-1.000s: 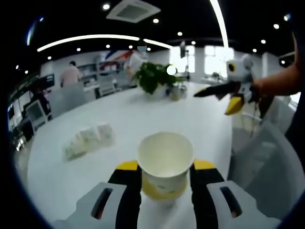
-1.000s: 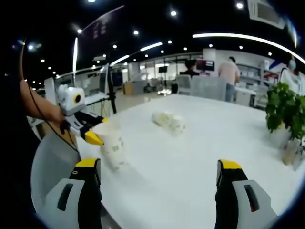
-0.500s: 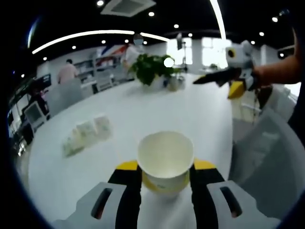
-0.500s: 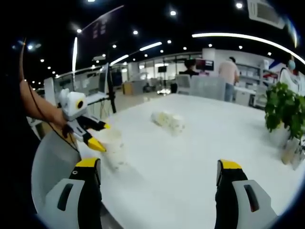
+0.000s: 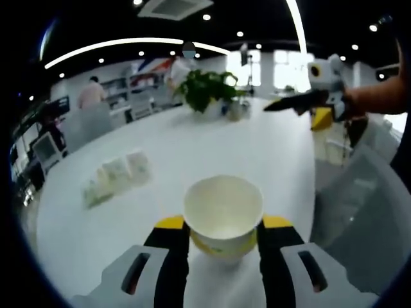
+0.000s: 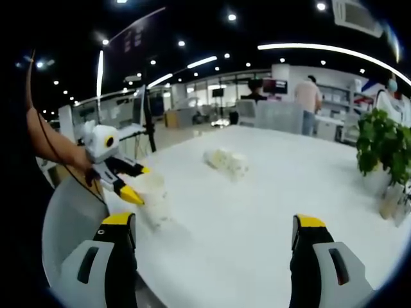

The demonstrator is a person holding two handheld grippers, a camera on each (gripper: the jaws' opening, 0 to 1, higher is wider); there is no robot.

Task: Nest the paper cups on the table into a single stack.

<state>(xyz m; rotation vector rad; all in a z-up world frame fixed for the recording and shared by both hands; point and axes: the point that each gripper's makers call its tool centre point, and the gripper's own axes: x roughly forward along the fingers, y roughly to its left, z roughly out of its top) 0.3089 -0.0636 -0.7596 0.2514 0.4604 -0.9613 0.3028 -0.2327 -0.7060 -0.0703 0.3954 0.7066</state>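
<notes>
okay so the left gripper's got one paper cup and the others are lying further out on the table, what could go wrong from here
1. The left gripper is shut on a thin paper cup; squeezing harder could dent its wall, so it may nest badly.
2. The other cups lie tipped on the table; pushing a cup against them might roll them away. The right gripper hangs open.

On the round white table (image 5: pixel 192 144), the white paper cup (image 5: pixel 223 215) sits at 6 o'clock, lying cups (image 5: pixel 117 177) at 9, leafy potted plant (image 5: pixel 209 95) at 12.
</notes>
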